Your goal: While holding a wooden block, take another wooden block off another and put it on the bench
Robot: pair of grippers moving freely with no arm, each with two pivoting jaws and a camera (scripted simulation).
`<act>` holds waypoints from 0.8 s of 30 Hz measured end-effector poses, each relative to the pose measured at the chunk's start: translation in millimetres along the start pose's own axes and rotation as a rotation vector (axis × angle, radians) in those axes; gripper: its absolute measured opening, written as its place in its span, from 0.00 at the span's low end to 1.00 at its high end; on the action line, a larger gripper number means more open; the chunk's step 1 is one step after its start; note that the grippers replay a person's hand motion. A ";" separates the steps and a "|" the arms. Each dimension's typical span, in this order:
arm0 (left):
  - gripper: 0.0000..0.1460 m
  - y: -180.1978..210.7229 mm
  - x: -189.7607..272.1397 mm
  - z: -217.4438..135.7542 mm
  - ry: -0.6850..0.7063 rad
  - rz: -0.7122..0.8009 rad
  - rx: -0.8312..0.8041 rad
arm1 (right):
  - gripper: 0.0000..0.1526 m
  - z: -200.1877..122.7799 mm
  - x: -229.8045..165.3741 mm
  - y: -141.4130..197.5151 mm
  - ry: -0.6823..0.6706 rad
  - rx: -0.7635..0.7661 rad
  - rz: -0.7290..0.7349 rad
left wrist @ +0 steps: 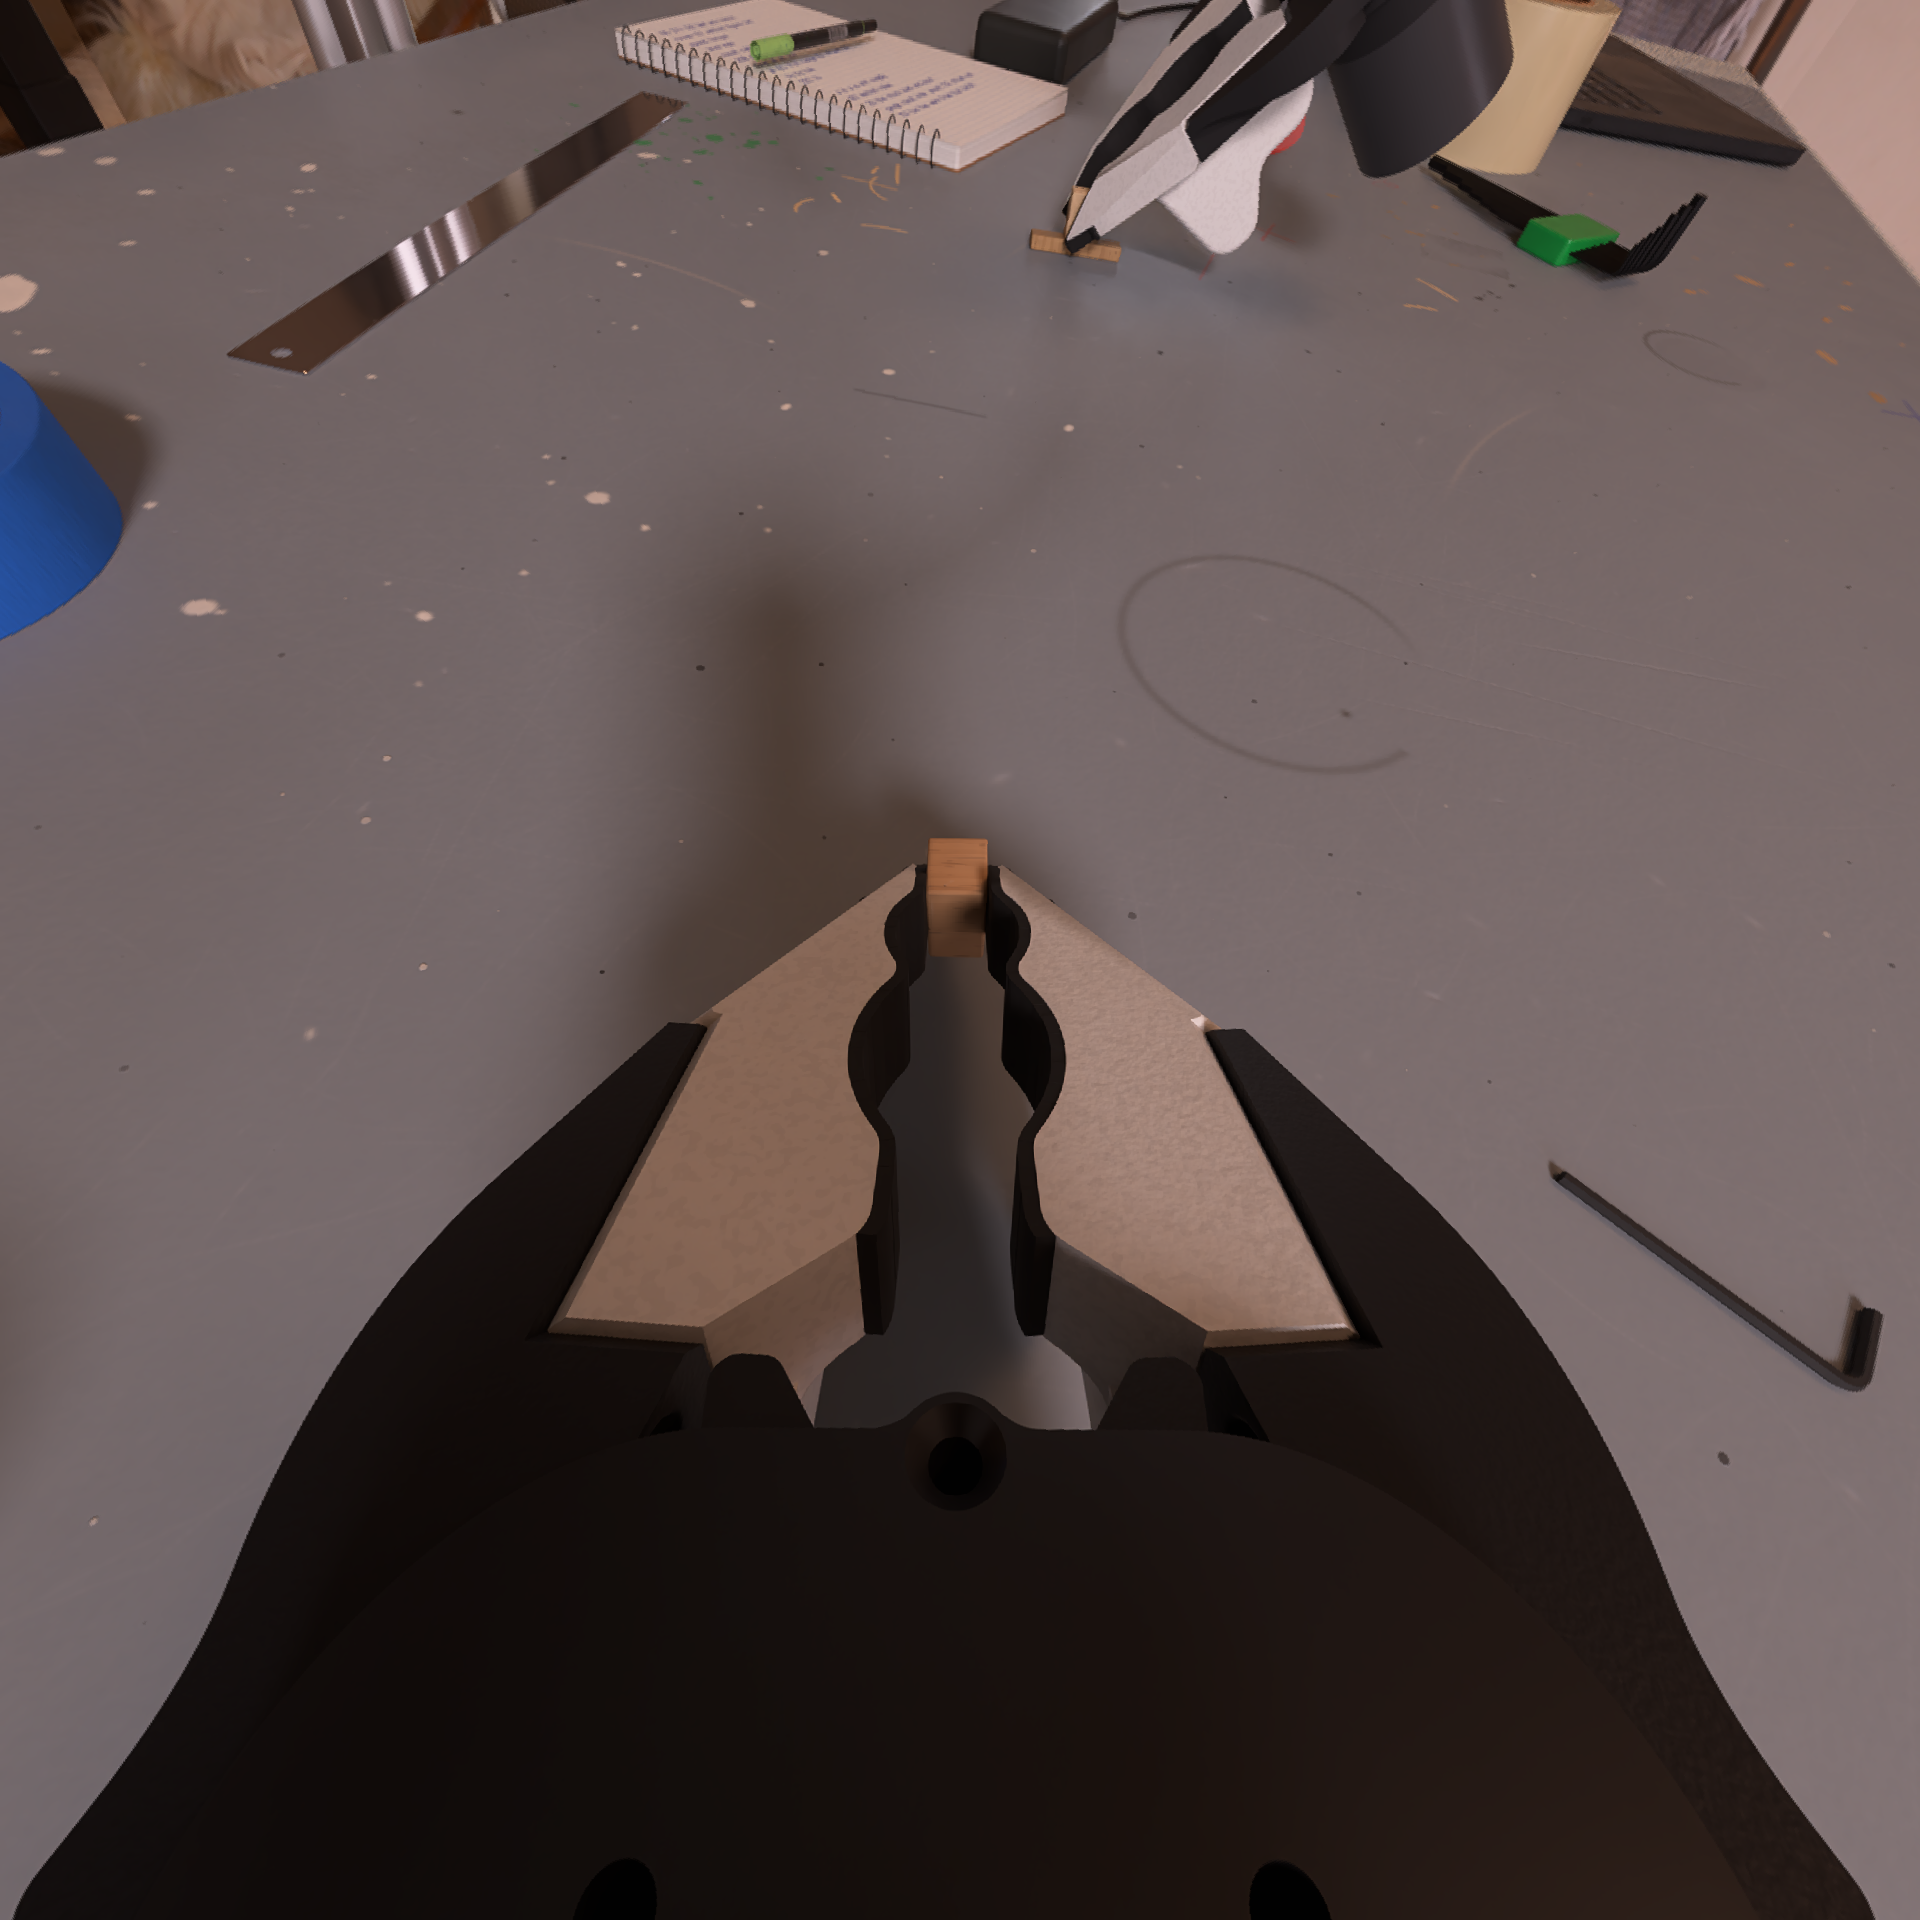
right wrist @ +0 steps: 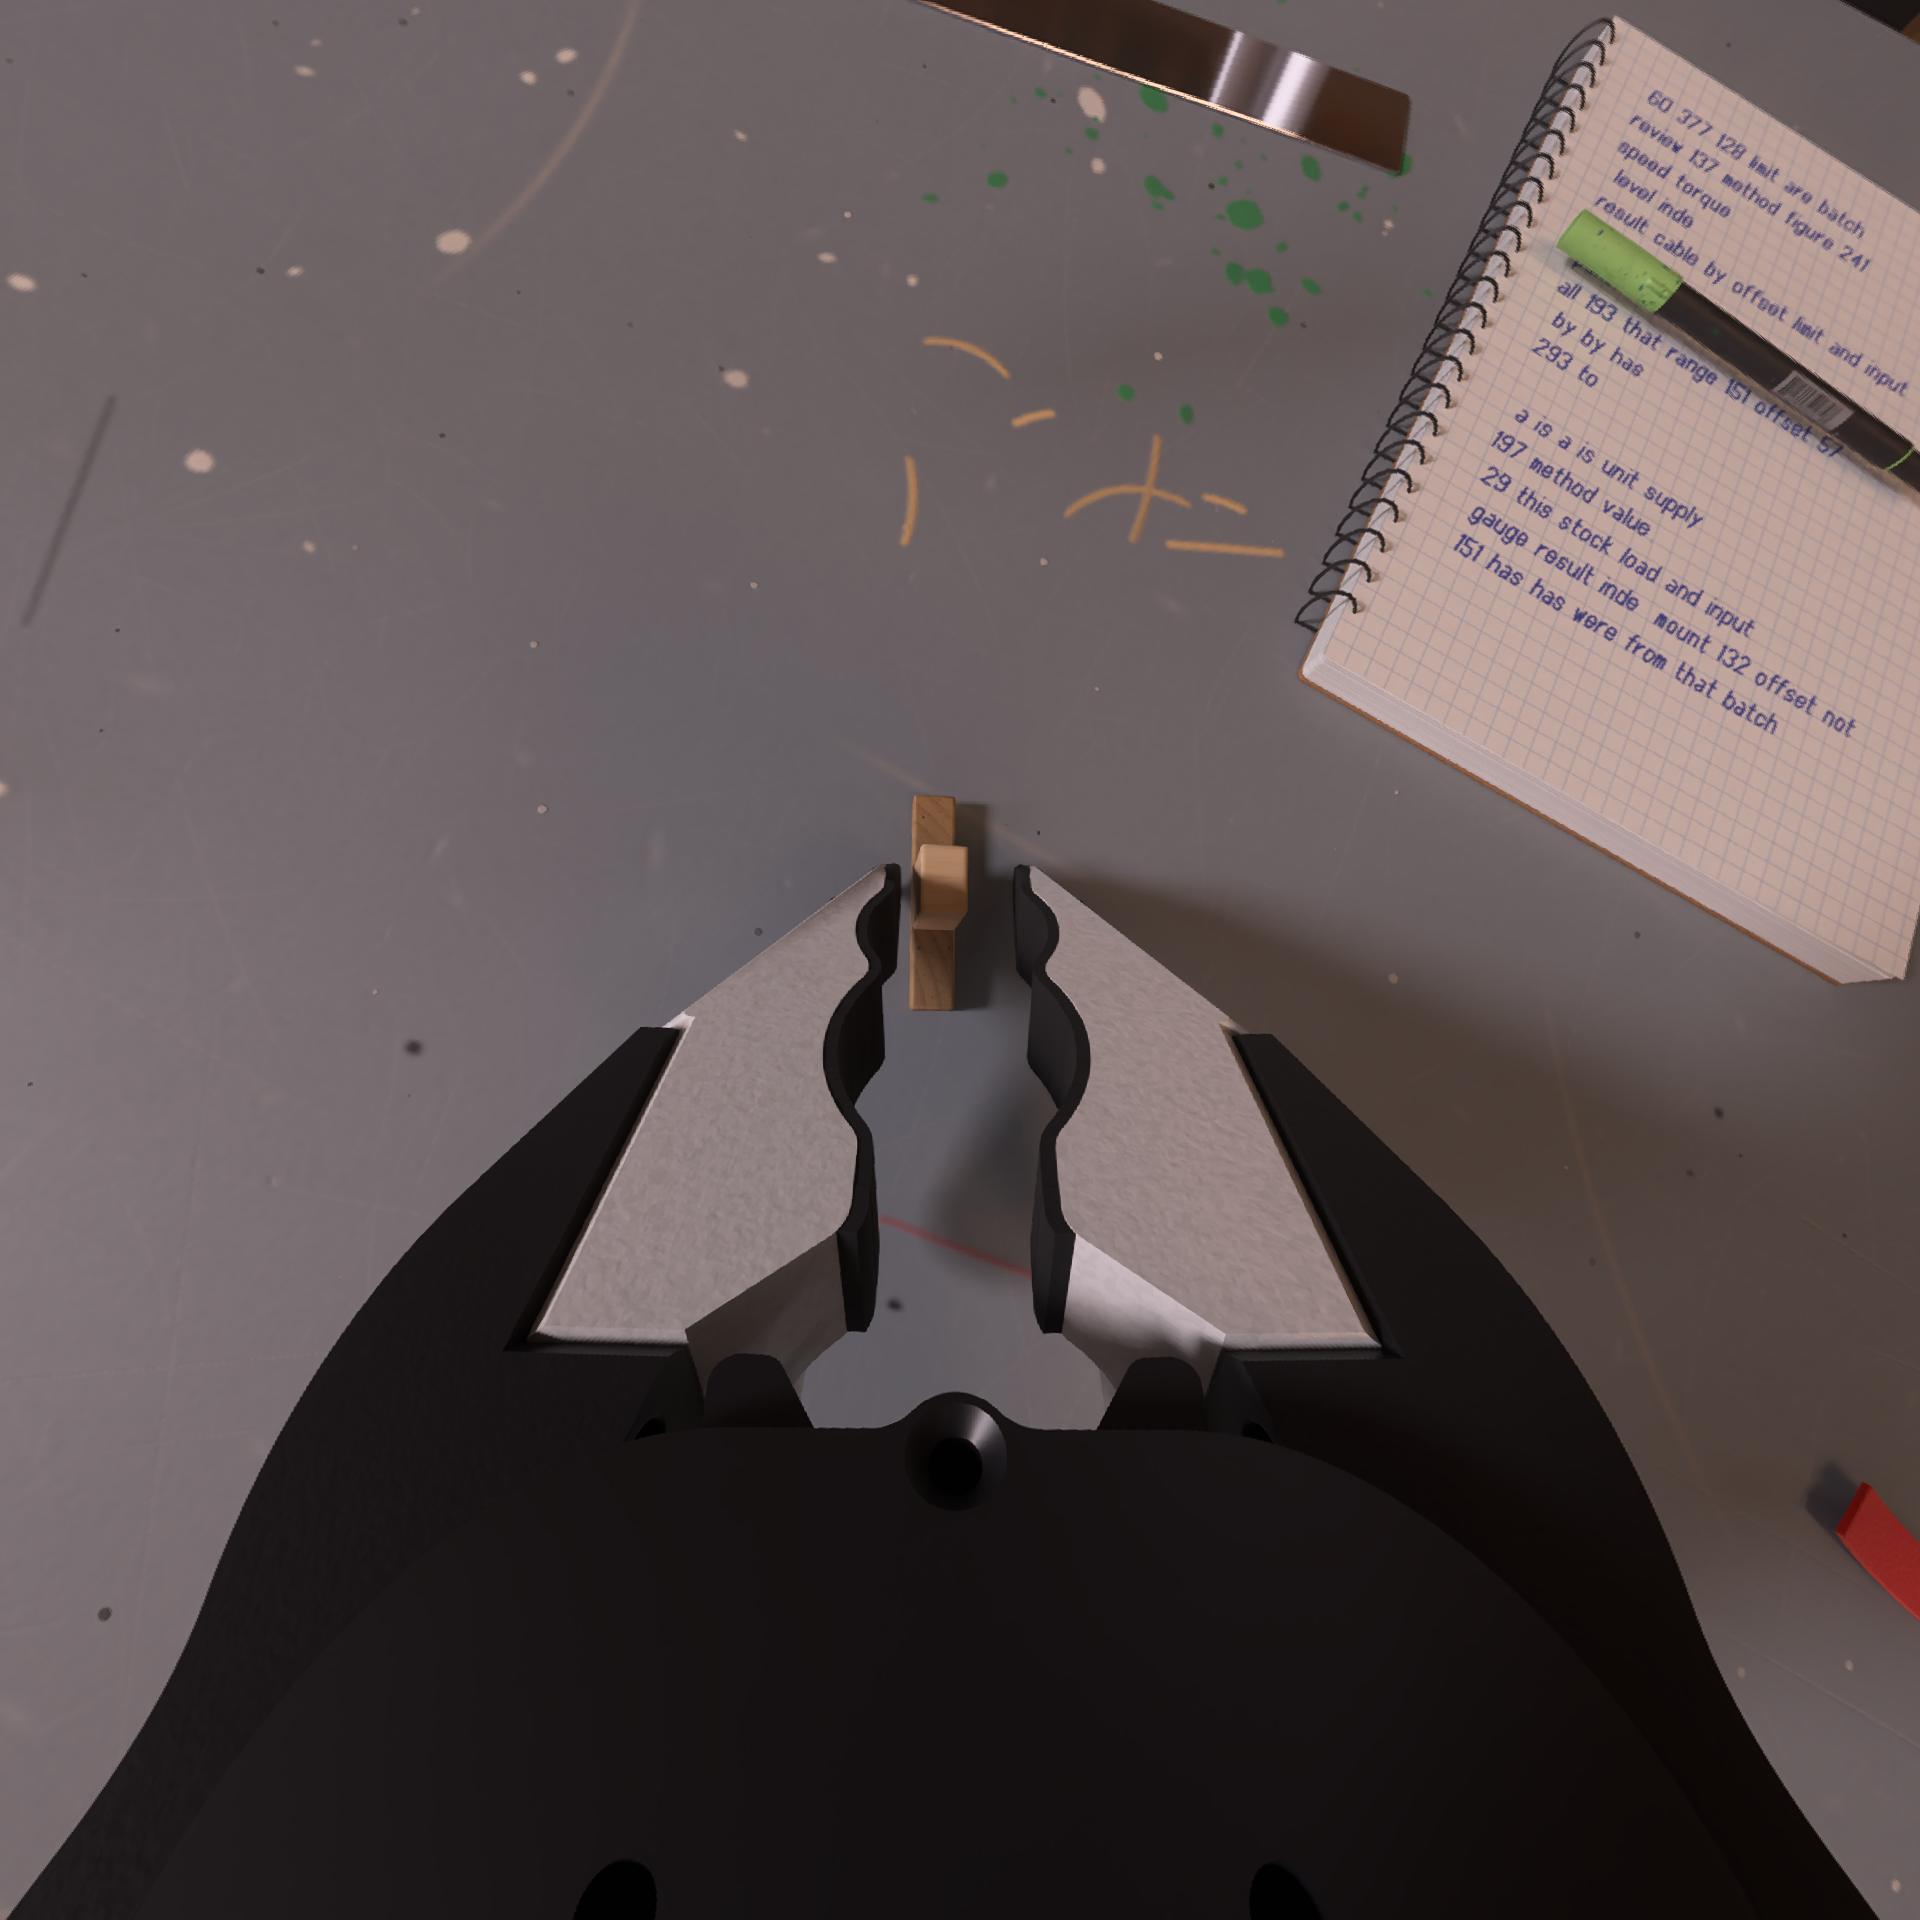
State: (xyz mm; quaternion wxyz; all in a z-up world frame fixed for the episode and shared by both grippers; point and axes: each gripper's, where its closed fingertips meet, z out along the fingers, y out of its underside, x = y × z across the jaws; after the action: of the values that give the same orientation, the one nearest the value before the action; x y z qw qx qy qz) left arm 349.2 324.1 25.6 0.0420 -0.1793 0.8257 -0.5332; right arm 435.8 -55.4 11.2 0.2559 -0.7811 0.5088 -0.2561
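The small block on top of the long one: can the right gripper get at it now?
Probably yes. The right gripper is open, its jaws standing either side of the small block on the long block, nothing between.

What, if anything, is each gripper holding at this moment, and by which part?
The left gripper pinches a small block by its two side faces at the fingertips. The right gripper holds nothing; its jaws stand open around the stacked blocks.
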 end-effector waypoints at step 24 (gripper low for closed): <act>0.07 0.7 1.3 -0.4 0.007 0.002 -0.006 | 0.05 -26.8 -9.6 -1.6 -0.011 0.034 -0.019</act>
State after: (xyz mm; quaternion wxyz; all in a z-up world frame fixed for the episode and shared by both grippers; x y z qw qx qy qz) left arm 347.7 324.3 25.3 0.0392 -0.1765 0.8276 -0.5314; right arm 415.8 -49.7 30.7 0.2695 -0.7827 0.4956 -0.2628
